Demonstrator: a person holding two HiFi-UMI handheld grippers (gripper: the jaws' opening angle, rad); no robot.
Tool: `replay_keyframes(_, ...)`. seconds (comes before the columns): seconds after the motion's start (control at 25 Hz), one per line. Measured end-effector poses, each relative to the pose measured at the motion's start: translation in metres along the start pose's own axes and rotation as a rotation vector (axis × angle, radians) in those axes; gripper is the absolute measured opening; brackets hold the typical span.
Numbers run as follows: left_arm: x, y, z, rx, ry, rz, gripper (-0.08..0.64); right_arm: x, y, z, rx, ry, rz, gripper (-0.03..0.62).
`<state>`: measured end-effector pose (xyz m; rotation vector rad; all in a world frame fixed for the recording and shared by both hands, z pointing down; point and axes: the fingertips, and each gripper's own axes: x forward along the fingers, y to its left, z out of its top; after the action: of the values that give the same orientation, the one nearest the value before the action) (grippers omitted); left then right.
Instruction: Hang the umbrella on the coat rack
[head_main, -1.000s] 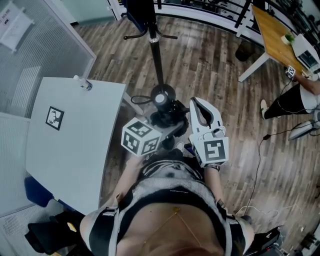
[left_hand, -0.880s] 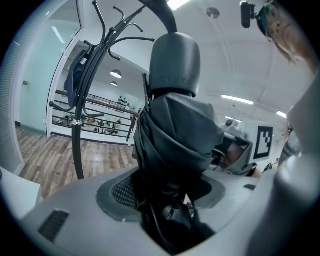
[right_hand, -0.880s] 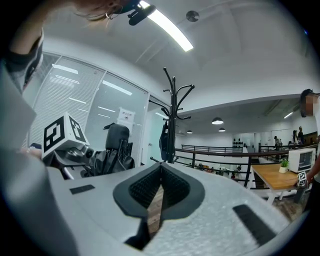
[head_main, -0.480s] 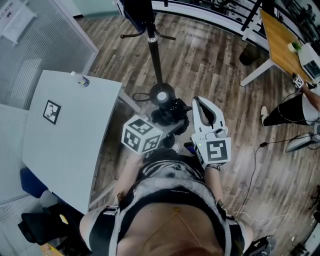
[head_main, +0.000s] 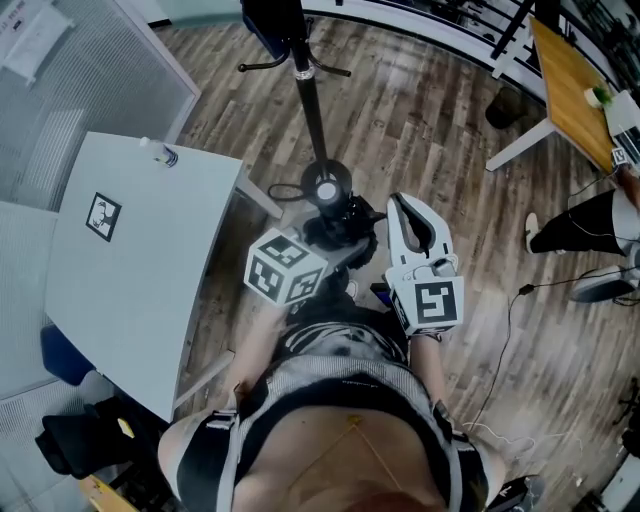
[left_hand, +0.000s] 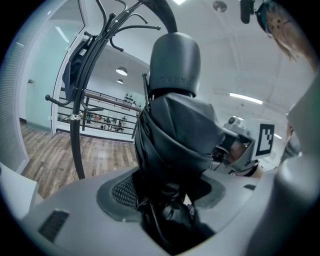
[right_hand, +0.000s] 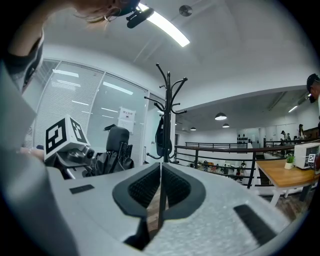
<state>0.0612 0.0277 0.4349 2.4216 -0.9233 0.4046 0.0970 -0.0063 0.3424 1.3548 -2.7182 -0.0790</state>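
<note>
My left claw (left_hand: 165, 200) clamps the folded umbrella (left_hand: 175, 130), handle lettering illegible; right claw (right_hand: 160, 195) closed, empty; coat rack (right_hand: 168, 115) at twelve o'clock, as before.

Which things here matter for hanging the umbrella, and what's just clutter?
For the job:
- umbrella, clamped in the left gripper
- coat rack
- right gripper, shut and empty

Lying about:
- white table
- small bottle
- wooden desk
- dark bag hanging on the rack
</note>
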Motion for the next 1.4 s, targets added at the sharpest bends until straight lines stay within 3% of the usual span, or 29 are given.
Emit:
replay_keyframes(0.52,0.009,0.029,0.011,0.011,0.021,-0.03,0.249,0.034,-0.008,-0.004,0.0,0.008,-0.024,0.017)
replay_keyframes(1.4,0.061,0.091,0.054,0.08,0.104,-0.1,0.249,0.105,-0.066,-0.001,0.001,0.02,-0.125,0.017)
